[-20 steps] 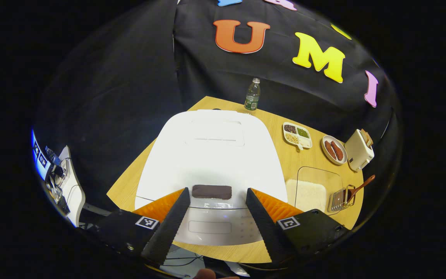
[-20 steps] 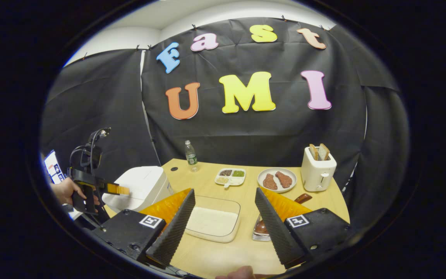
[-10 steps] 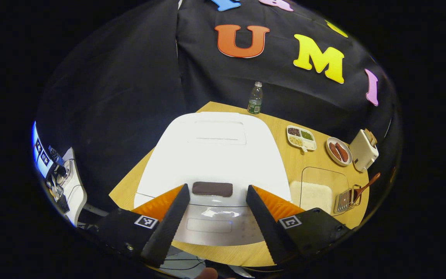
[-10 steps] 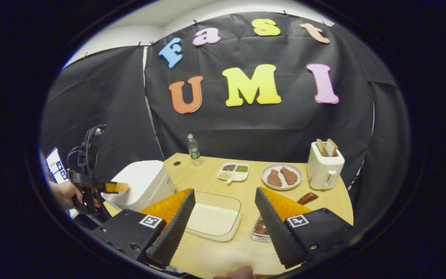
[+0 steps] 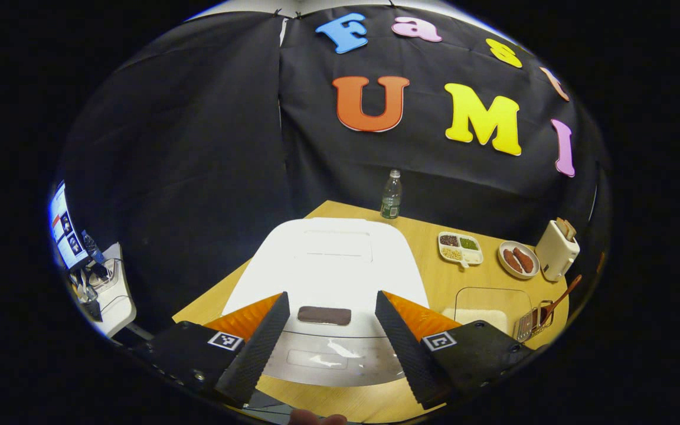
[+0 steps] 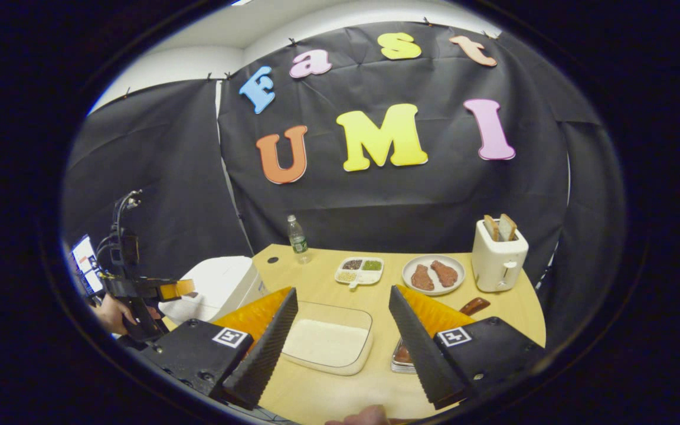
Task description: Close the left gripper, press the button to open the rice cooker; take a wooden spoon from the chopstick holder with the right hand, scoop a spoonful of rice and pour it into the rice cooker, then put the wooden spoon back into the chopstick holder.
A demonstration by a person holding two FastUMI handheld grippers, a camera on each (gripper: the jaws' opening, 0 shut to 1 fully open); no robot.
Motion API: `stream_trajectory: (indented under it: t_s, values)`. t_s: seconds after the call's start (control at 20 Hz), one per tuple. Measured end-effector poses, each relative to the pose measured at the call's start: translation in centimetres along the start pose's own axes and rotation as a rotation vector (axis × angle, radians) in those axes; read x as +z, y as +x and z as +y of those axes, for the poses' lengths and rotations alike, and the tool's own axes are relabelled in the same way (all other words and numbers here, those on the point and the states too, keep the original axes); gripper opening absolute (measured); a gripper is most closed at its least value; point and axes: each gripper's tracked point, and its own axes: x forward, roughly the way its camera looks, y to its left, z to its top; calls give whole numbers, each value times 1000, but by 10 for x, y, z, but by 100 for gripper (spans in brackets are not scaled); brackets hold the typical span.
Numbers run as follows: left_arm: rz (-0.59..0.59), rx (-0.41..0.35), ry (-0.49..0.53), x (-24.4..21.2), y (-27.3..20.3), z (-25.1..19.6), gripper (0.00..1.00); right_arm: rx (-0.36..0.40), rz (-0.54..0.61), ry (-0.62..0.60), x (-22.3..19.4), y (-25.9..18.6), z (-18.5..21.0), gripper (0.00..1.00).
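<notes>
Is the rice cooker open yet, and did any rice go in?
Nothing is done yet. The rice cooker lid is down, and the left tongs, open, hover by its dark button. The right tongs are open over the rice tray. The wooden spoon sits in its holder. Pressing, scooping, pouring and returning remain.

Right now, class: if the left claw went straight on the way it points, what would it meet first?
Probably the white rice cooker: its dark rectangular button lies between the open left claw fingers. Depth is unclear, so contact could land on the lid just behind.
</notes>
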Motion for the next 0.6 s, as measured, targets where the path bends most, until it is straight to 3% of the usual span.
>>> stream_trajectory:
  t_s: [0.25, 0.6]
  values:
    - [-158, -100, -24, 48, -50, -15, 95, -91, -111, -21, 26, -46, 15, 99]
    - [-382, -218, -28, 77, -191, -3, 94, -146, -262, -67, 52, -145, 97, 99]
